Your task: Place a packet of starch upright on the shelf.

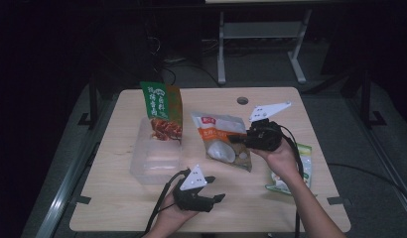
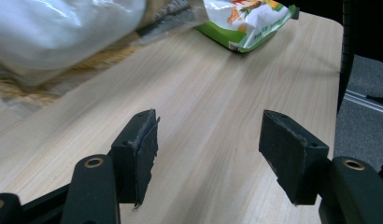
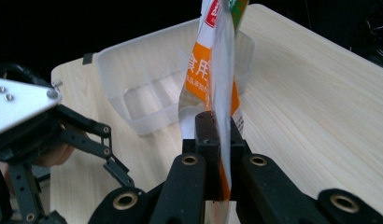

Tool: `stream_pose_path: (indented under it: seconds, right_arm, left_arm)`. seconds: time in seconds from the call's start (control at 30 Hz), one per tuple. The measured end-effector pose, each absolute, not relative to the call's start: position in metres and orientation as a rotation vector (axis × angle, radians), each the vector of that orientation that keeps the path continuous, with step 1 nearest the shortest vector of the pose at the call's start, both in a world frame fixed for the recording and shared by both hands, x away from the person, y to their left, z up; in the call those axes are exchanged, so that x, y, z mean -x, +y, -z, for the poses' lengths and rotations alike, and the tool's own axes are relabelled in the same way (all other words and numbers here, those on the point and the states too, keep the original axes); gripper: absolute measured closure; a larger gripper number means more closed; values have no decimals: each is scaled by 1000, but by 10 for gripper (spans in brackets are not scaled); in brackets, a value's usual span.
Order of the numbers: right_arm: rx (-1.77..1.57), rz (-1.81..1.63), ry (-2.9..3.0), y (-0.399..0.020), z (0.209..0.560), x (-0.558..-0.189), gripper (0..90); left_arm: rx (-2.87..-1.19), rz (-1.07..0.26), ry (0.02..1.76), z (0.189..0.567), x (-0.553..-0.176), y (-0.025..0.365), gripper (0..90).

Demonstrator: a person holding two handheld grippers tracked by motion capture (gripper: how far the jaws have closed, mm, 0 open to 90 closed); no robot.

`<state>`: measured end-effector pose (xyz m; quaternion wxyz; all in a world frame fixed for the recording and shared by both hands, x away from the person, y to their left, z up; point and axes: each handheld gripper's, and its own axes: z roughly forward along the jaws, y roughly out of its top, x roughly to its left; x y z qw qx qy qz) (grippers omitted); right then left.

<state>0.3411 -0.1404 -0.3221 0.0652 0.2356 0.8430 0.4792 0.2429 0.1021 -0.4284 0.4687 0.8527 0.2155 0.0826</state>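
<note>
Three food pouches: right claw (image 3: 216, 140) pinches white-orange pouch (image 1: 223, 141); left claw (image 2: 208, 154) spread, empty; one clear tub (image 1: 154, 158), apparently empty.

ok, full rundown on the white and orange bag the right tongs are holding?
The white and orange bag is a glossy plastic food pouch with an orange panel of print, a small red logo near its top, and a picture of pale round food low on its front. It looks full and soft. The right tongs are shut on its edge and hold it above the wooden table, beside the clear plastic container. The right gripper view shows it edge-on.
</note>
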Motion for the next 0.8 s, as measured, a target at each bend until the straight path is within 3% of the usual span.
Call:
stream_pose_path:
  seconds: [0.8]
  right_arm:
    - [-539, -1507, 2588, -61, 285, -365, 900]
  left_arm:
    - [-2081, -194, 492, 425, -237, 106, 356]
